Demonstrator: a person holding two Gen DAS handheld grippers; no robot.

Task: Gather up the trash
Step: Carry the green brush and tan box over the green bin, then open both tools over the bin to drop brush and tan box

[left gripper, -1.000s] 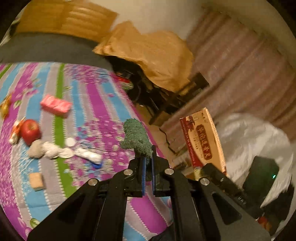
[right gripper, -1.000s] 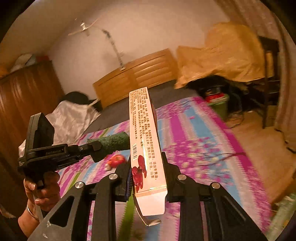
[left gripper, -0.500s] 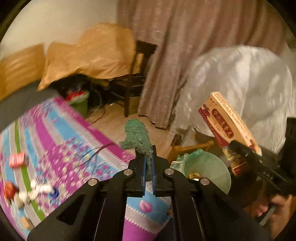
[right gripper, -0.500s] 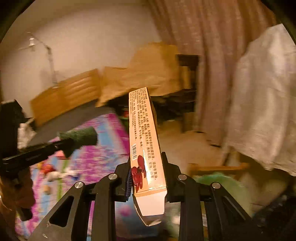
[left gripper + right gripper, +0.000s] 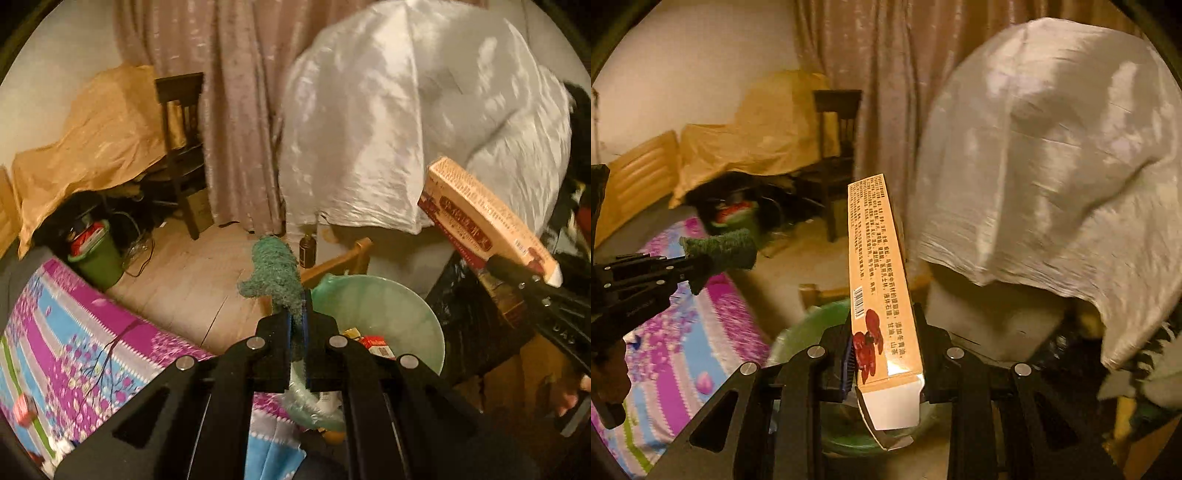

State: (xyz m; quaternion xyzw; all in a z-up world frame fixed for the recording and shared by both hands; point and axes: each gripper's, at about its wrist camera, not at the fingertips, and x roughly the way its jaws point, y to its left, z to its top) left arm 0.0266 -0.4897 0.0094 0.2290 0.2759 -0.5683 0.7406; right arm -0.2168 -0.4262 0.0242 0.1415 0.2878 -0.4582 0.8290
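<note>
Left gripper [image 5: 296,325]: held roughly level and pointed forward, out past the edge of the bed toward the bin; its two fingers are pressed nearly together on a green rag.
Green rag [image 5: 275,275]: pinched at its lower end between the left fingers, the fuzzy free end standing up and beyond the fingertips; seen from the right wrist view [image 5: 720,249] it juts sideways from the tool, over the bedspread edge.
Right gripper [image 5: 884,345]: tilted slightly downward over the bin, its fingers clamped on the two broad faces of a carton.
Carton [image 5: 877,288]: long, orange and cream with printed text and a barcode, gripped near its open white flap end, the far end raised up and away. In the left wrist view [image 5: 480,218] it is seen at the right, slanting above the bin's right side.
Bin [image 5: 391,306]: lined with a pale green bag, standing on the floor just beside the bed; wrappers lie inside it.
Bedspread [image 5: 74,350]: striped purple and blue, at the lower left.
Surroundings: a white draped sheet [image 5: 424,118] behind the bin, a dark chair [image 5: 183,147] near the curtain.
</note>
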